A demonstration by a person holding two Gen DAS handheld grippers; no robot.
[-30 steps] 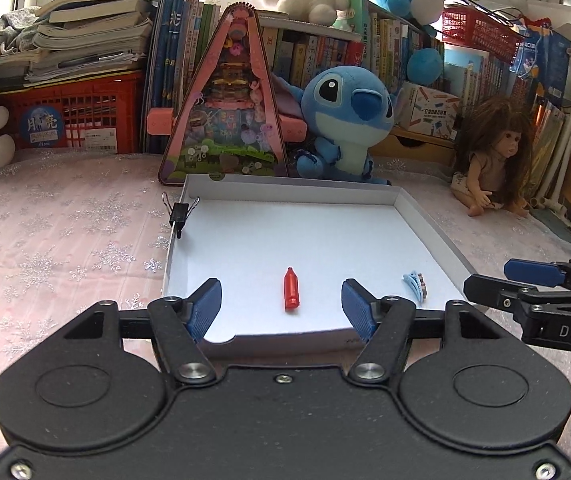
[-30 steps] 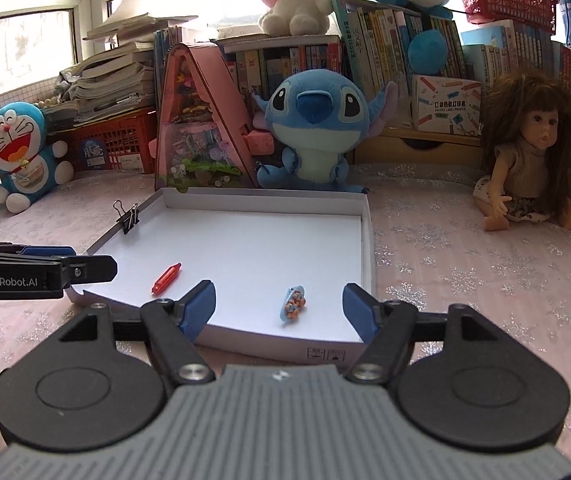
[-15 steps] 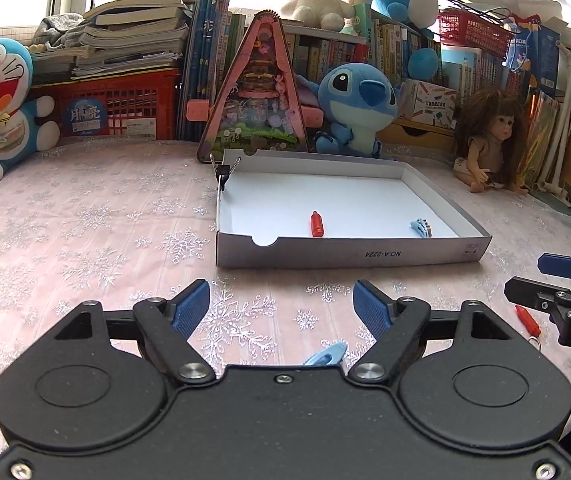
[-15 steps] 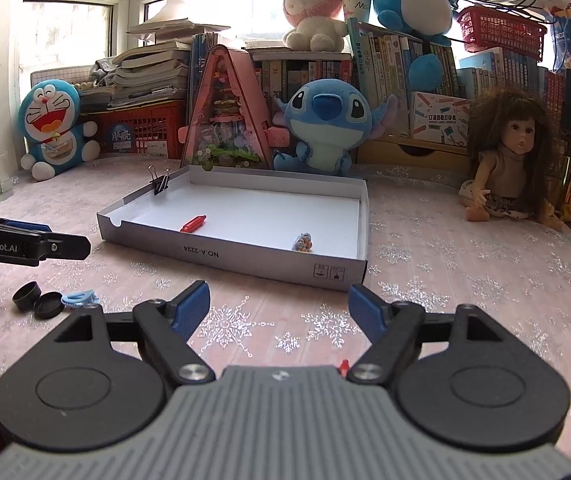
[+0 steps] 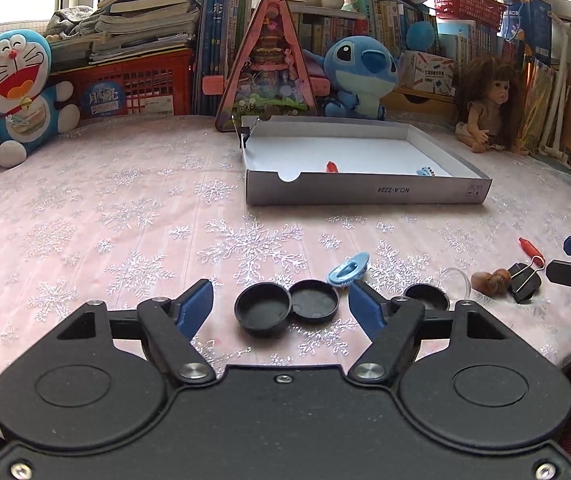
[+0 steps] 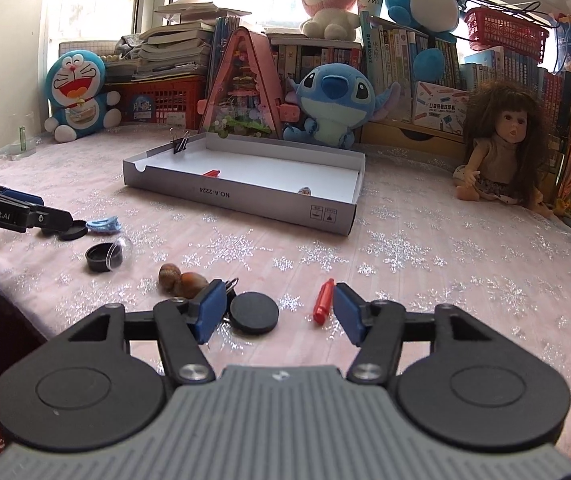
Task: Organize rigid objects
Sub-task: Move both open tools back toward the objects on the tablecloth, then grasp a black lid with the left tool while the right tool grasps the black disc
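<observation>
Since the earlier frames you are pulling both grippers back from the white box point(image 5: 365, 196), which is now sitting well apart from them across the pink snowflake tablecloth point(image 5: 125, 220); your left gripper point(image 5: 279, 306) is closing its jaws but they are still standing wide, gripping nothing, with two touching black caps point(image 5: 285, 308) lying on the cloth between the fingers; a blue clip point(image 5: 347, 271) is lying just beyond them, near the right fingertip; your right gripper point(image 6: 271, 314) is likewise closing, still wide and empty, with a black disc point(image 6: 254, 313) and a red cylinder point(image 6: 322, 301) lying between its fingers, the cylinder just beside the right pad; a brown snail figure point(image 6: 181, 279) is resting just beyond the left fingertip; a black cap with a clear dome point(image 6: 107, 256) is lying further left; inside the box a red piece point(image 6: 211, 173) and a small blue item point(image 5: 425, 171) are resting on the floor; a black binder clip point(image 6: 179, 142) is sitting on its far rim.
</observation>
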